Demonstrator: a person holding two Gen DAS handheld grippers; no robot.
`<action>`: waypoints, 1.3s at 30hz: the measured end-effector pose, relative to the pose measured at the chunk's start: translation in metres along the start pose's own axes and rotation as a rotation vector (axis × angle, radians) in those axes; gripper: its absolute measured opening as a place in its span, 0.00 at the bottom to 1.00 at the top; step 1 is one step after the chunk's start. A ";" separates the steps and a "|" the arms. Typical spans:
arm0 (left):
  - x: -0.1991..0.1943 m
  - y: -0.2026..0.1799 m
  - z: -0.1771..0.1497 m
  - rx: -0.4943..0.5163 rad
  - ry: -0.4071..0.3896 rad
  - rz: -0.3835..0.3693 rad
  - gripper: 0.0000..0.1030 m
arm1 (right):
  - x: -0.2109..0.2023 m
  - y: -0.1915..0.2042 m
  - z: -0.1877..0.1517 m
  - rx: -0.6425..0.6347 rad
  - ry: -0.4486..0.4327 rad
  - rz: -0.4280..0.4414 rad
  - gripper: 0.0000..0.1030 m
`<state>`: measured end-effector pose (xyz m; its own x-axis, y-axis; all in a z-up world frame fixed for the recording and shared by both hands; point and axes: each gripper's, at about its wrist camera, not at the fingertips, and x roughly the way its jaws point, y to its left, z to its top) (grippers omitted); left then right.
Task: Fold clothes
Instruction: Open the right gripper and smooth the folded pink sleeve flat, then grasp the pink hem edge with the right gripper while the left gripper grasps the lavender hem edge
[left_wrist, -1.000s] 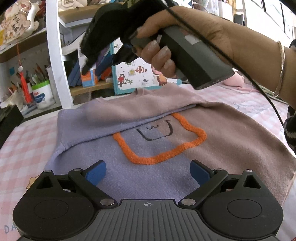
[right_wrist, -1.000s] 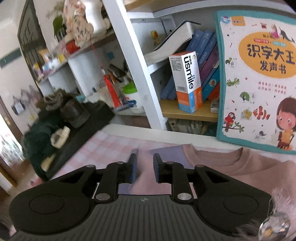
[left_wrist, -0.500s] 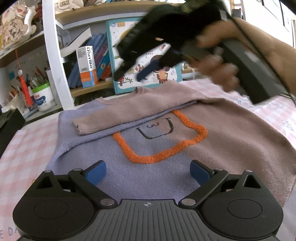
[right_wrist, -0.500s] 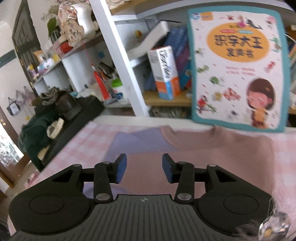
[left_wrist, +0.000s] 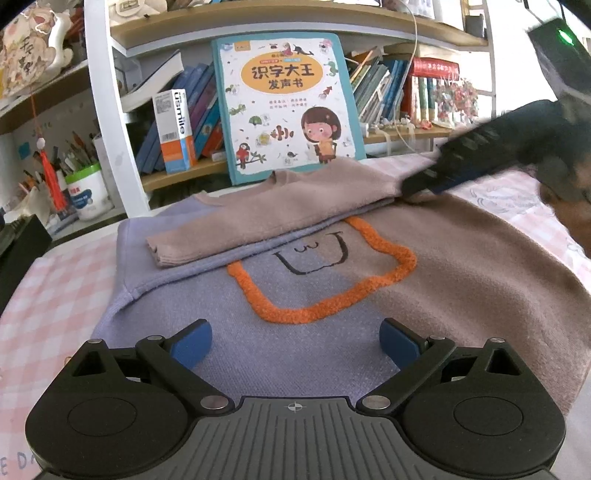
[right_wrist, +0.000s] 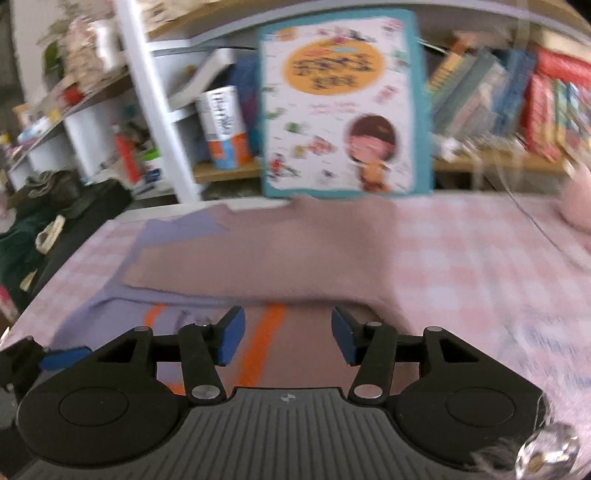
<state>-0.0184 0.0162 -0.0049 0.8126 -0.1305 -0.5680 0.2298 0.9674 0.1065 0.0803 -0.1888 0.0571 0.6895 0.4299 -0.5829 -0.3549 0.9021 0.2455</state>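
Mauve and lilac knit, the sweater (left_wrist: 332, 280) lies flat on the pink-checked counter (left_wrist: 48, 295), front up, with its orange loop motif (left_wrist: 325, 284) showing. One mauve sleeve (left_wrist: 258, 221) is laid across the chest towards the lilac side, cuff near the lilac shoulder, which looks like the first fold of a sleeves-in sequence; the lilac sleeve cannot be made out in either view.

The left tool (left_wrist: 295, 341) hovers low over the hem area with its blue pads spread wide and nothing between them, probably waiting to take the lower edge. The right tool (right_wrist: 286, 339) is likewise spread and empty; in the left wrist view it sits at the mauve shoulder (left_wrist: 417, 184), right by the crease where the folded sleeve turns (that view is motion-blurred, so contact with the cloth is uncertain).

As for room: bare counter shows to the right of the sweater in the right wrist view, and a strip on the lilac side too. The far edge is tighter, since the collar lies just in front of a picture book (left_wrist: 288, 99) propped against the bookshelf (left_wrist: 406, 136), so folding the hem upward seems safer than pushing the garment back.
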 end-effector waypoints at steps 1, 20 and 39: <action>0.000 0.000 0.000 -0.002 0.000 0.001 0.96 | -0.004 -0.006 -0.005 0.016 0.004 -0.005 0.48; -0.037 0.039 -0.012 -0.091 0.058 0.101 0.96 | -0.076 -0.061 -0.059 0.088 0.111 -0.091 0.48; -0.074 0.105 -0.053 -0.489 0.188 0.036 0.07 | -0.108 -0.074 -0.090 0.257 0.220 0.089 0.11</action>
<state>-0.0830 0.1392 0.0049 0.6947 -0.0980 -0.7126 -0.1099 0.9646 -0.2398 -0.0250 -0.3055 0.0321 0.5009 0.5140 -0.6964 -0.2176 0.8535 0.4735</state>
